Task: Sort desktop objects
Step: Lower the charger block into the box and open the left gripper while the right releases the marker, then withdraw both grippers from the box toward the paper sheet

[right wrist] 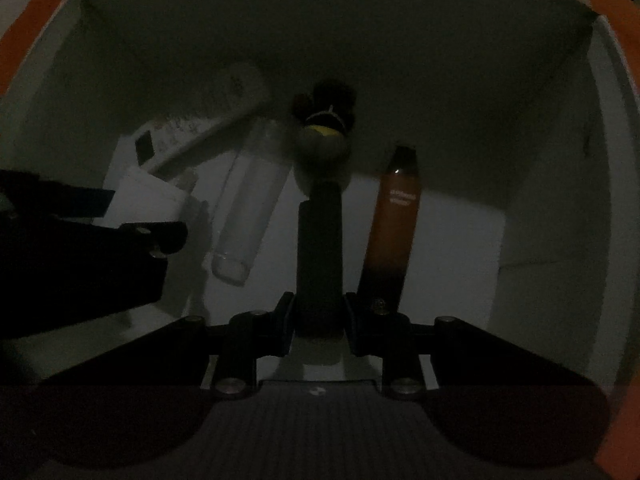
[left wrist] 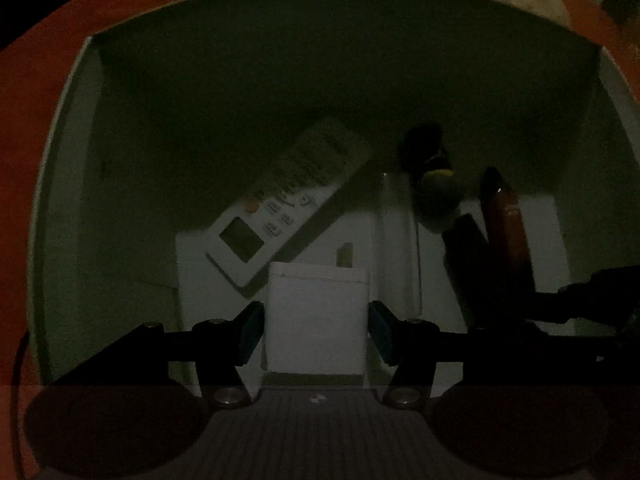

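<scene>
Both grippers reach down into a dim white storage box (left wrist: 64,168). My left gripper (left wrist: 316,330) has its pads at either side of a white rectangular block (left wrist: 318,320), with small gaps showing. My right gripper (right wrist: 318,326) is shut on a dark stick-shaped object (right wrist: 320,248) with a round grey-and-yellow head (right wrist: 322,148). A white remote control (left wrist: 288,204) leans against the back wall; it also shows in the right wrist view (right wrist: 204,128). A clear tube (right wrist: 250,204) and a brown tapered bottle (right wrist: 394,224) lie on the box floor.
The box walls (right wrist: 560,140) close in on all sides, with an orange surface (left wrist: 24,92) outside the rim. The left gripper's body (right wrist: 80,248) fills the left of the right wrist view. Bare floor lies right of the brown bottle.
</scene>
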A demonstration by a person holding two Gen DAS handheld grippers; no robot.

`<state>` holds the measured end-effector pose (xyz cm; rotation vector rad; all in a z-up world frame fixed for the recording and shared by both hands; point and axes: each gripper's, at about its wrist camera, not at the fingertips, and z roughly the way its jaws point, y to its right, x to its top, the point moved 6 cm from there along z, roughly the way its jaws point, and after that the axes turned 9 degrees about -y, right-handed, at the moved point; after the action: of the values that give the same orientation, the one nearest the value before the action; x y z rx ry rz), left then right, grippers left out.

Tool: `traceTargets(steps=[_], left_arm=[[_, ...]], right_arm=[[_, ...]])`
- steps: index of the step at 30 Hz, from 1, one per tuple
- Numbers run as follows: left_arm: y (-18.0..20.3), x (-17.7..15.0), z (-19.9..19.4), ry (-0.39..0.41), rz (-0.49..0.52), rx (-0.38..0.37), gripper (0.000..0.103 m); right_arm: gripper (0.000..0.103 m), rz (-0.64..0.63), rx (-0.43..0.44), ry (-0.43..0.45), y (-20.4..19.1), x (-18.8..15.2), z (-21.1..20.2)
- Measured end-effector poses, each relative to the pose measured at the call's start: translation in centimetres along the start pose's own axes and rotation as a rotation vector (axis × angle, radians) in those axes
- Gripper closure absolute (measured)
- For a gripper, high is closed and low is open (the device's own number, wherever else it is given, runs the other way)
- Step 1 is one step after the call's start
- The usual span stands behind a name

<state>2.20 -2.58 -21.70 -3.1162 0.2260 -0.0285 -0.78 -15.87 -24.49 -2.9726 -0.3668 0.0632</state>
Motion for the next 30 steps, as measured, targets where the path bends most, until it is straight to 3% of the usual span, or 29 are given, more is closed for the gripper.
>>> traceTargets(steps=[11, 19, 26, 30], left_arm=[[-0.1, 0.3, 0.1, 0.018, -0.005, 0.006, 0.054], [-1.0, -0.1, -1.5, 0.072, 0.001, 0.008, 0.045], [-1.2, -0.4, -2.4, 0.100, 0.002, 0.009, 0.045], [-1.5, -0.7, -3.9, 0.123, 0.007, 0.045, 0.045]], right_arm=[[0.074, 0.032, 0.022, -0.021, 0.4, -0.7, 0.5], [0.067, 0.081, 0.053, -0.012, 0.9, -1.2, 0.0], [0.063, 0.090, 0.054, 0.047, 0.8, -1.6, -3.1], [0.061, 0.100, 0.053, 0.097, 1.1, -2.0, -5.4]])
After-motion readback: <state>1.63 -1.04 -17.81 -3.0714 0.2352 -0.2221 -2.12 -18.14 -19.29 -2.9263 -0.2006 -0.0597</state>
